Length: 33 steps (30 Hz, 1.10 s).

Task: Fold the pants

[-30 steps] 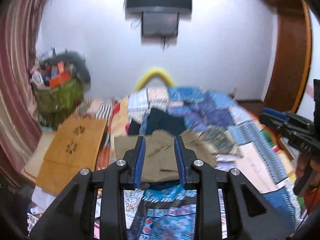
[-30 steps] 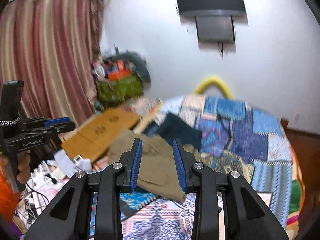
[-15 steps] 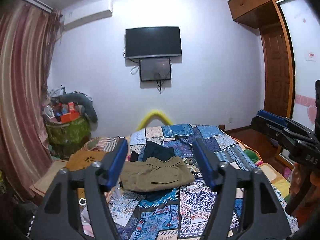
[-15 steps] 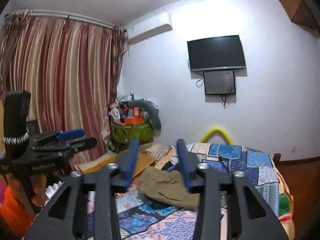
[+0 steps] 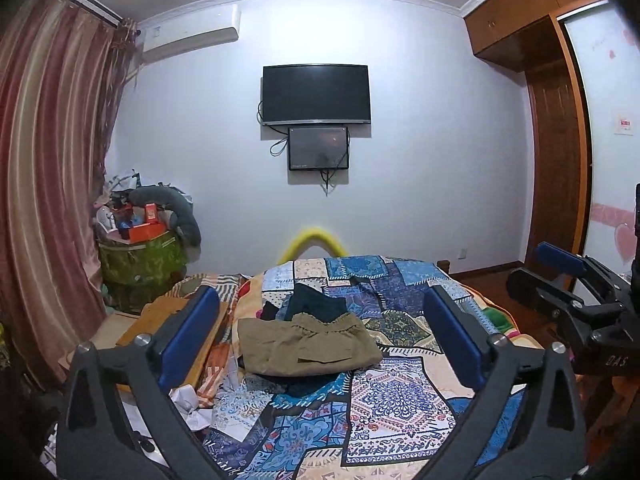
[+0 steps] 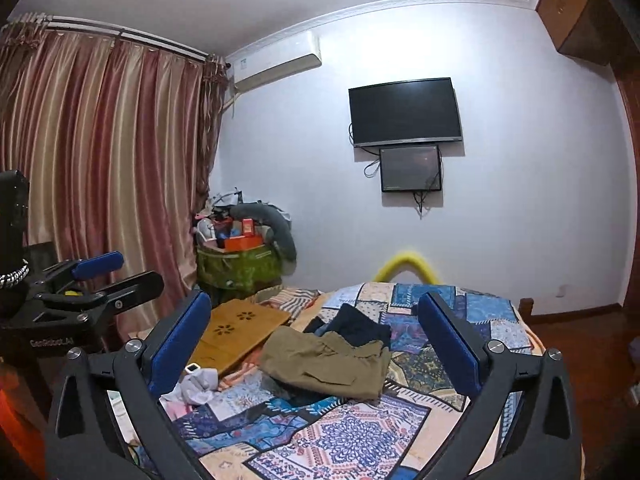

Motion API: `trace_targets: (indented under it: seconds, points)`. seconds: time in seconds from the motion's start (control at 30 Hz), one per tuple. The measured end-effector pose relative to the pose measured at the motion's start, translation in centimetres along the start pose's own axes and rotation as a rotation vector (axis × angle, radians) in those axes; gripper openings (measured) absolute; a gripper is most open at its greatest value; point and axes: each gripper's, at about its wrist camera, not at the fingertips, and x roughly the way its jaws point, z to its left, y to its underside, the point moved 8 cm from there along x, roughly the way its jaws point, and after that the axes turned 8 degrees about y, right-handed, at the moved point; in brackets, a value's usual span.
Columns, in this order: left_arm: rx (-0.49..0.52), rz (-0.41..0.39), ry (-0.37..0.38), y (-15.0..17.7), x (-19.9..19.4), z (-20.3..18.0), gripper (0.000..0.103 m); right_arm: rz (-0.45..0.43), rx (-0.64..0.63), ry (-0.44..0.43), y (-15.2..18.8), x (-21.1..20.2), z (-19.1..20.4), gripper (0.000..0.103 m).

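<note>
Left gripper [image 5: 320, 332] was held above the near end of the bed, jaws opening and spread wide, nothing between the 2 blue pads [image 5: 188, 340]. Khaki pants [image 5: 306, 346] lay folded on the patchwork quilt [image 5: 392, 396], well ahead of the fingertips, partly over dark clothes [image 5: 316, 304]. Right gripper showed at the right edge of that view, apart from the pants. Right wrist view: right gripper [image 6: 316, 344] likewise opening, jaws wide and empty; pants [image 6: 328, 364] sat on the quilt [image 6: 344, 432] beyond it, beside a wooden board [image 6: 236, 332]. Left gripper [image 6: 100, 280] appeared at the left edge, clear of the cloth.
</note>
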Motion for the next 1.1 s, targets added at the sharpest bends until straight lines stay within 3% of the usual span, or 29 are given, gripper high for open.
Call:
trace_targets:
  seconds: [1.1]
  points:
    - [-0.019,0.024,-0.004,1.1,1.3,0.4,0.103,0.035,0.003,0.031,1.5,-0.9,-0.8,0.103]
